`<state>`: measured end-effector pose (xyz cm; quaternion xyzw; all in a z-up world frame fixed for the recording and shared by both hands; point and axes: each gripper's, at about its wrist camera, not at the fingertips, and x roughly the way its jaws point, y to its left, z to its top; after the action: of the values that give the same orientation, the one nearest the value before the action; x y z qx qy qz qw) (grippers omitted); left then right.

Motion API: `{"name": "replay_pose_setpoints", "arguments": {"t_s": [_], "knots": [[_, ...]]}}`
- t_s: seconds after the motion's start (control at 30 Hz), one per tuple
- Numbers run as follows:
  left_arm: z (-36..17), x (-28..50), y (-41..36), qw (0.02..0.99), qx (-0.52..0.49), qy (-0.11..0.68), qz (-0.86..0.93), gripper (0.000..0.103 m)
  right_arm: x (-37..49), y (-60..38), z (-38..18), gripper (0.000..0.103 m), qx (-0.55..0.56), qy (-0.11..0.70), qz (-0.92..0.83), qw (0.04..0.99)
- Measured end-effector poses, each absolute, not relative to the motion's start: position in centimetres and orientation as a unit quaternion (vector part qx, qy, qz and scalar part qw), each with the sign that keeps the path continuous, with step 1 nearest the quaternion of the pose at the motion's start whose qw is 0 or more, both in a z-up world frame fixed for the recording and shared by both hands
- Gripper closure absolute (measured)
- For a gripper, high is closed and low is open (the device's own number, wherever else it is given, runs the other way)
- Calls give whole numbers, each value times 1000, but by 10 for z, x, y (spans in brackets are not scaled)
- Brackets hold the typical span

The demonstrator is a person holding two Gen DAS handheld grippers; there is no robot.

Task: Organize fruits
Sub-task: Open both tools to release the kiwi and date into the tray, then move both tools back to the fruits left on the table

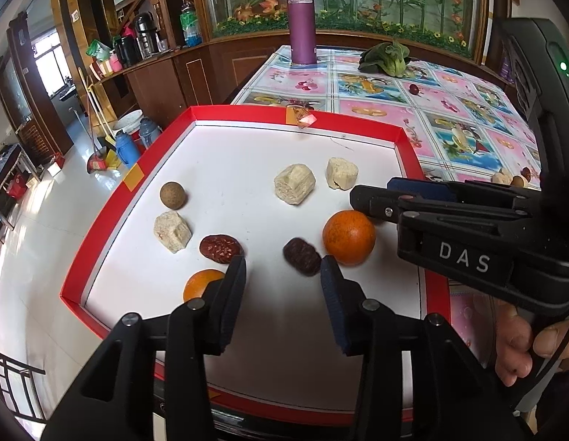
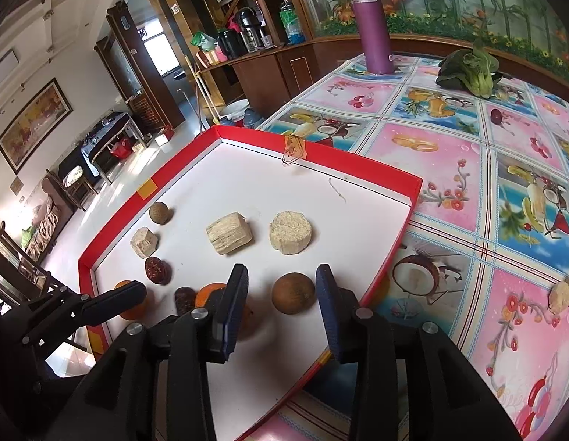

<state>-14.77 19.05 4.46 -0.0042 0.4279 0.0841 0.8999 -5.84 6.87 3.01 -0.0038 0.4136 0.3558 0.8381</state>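
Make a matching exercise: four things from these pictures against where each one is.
Things:
1. Purple flask
2. Greens
3. Brown ball
4. Tape scrap

Places:
A. between the right claw's fingers, in the tray
B. on the tray's far rim
C. standing at the table's far edge
D. lying on the cloth, right of the flask

Pairs: 1-C, 2-D, 3-A, 4-B

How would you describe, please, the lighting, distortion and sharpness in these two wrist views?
Left wrist view: strong fisheye bending of the red-rimmed white tray, dark vignette corners, blown-out window at far left, soft shadows under the larger round orange fruit. Right wrist view: same curvature, glare on the glossy white floor, the tall purple flask sharp.
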Motion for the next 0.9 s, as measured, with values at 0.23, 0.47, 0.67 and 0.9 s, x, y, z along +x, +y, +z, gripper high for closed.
{"name": "replay_pose_setpoints", "arguments": {"t_s": [0.23,0.47,0.67,0.9], "knots": [[53,-150,193,906,0,411,103,28,-68,63,41,50,14,384,381,841],[53,-150,196,903,-11,416,108,27,-65,41,47,50,41,370,375,849],[54,-149,193,903,-10,415,105,25,-54,13,40,49,70,383,352,851],[58,-149,184,905,-6,414,101,25,-48,-2,37,49,95,390,347,848]]}}
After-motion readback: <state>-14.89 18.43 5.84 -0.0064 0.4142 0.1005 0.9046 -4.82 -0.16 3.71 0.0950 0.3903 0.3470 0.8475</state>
